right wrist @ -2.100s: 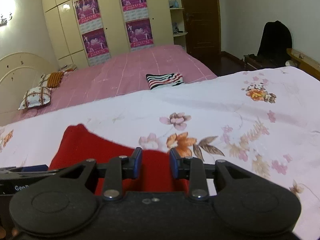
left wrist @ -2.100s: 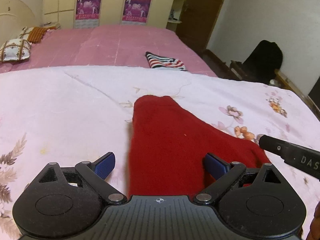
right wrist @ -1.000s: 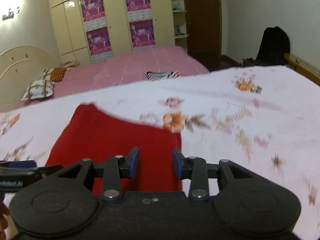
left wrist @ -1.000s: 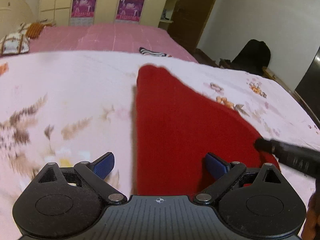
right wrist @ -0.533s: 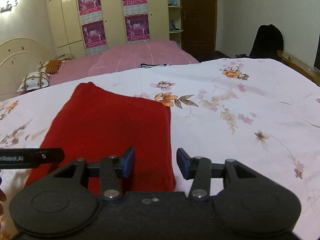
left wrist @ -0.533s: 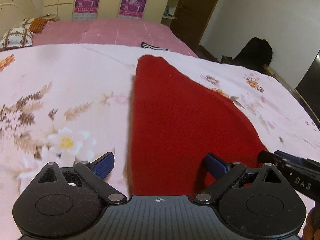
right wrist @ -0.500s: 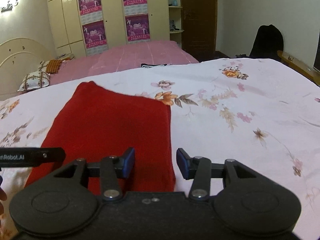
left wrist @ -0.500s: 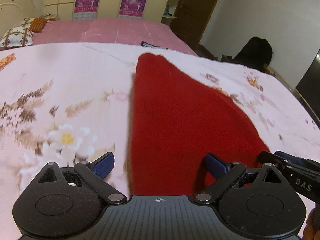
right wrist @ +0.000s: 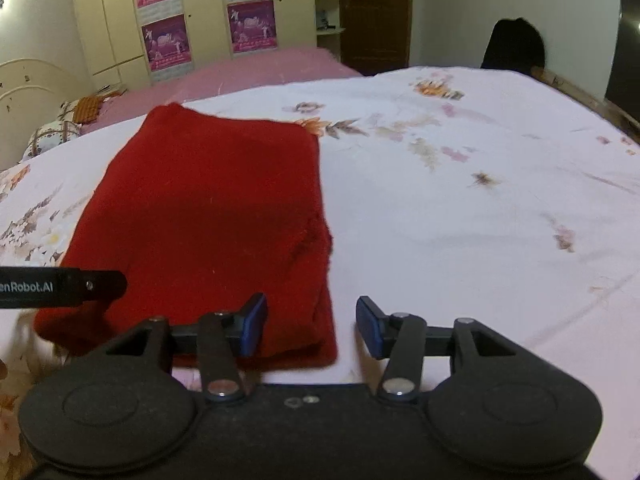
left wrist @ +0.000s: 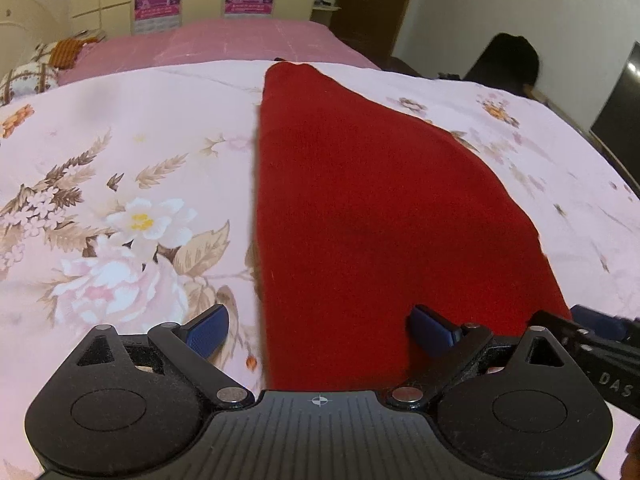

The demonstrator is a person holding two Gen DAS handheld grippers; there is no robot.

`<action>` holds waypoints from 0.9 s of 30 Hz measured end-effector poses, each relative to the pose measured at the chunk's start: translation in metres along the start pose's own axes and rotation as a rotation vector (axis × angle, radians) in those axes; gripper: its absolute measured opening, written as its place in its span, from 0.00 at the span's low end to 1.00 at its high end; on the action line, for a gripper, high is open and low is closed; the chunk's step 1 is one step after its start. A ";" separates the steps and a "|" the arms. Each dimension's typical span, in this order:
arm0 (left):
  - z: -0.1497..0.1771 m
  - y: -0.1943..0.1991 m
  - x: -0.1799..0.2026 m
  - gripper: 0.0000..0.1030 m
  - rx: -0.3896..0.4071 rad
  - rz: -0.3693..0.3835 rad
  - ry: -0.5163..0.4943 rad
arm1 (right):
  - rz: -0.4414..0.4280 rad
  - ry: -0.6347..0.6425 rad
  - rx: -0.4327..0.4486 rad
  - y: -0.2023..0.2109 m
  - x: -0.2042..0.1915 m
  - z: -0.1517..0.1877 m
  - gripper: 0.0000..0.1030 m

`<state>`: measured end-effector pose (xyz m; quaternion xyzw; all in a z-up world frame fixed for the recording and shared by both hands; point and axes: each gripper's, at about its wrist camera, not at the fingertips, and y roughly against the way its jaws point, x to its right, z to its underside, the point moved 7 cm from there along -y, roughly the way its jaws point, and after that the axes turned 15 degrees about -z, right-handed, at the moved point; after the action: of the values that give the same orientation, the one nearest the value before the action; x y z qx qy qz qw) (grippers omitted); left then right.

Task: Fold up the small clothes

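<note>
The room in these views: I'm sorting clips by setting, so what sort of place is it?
Most likely a home bedroom: a bed under a floral sheet, a pillow by the headboard, and a tall wardrobe hung with posters.

"DAS" on right gripper (left wrist: 600,344); "enRobot.AI" on left gripper (right wrist: 60,286).

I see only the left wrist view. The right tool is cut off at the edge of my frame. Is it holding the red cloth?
Observer: No. The right tool is open. Its jaws have just been opening, and the near right corner of the red cloth lies loose between them.
Operator: How does the right edge of the cloth look?
Observer: Layers are stacked there, slightly uneven toward the near corner.
</note>
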<state>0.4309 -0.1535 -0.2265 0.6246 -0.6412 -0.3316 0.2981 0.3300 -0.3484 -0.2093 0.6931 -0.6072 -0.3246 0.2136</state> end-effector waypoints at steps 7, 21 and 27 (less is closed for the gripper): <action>-0.005 0.024 -0.018 0.94 0.028 0.042 0.078 | -0.005 -0.047 0.059 0.036 0.004 -0.003 0.69; -0.061 -0.037 -0.018 0.94 -0.020 0.093 0.192 | -0.207 -0.275 0.027 -0.040 0.045 -0.068 0.82; -0.056 -0.063 -0.008 0.94 -0.045 0.191 0.221 | -0.289 -0.290 -0.050 -0.081 0.053 -0.067 0.83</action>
<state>0.5141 -0.1487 -0.2430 0.5867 -0.6534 -0.2449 0.4110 0.4374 -0.3927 -0.2283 0.7136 -0.5176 -0.4630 0.0922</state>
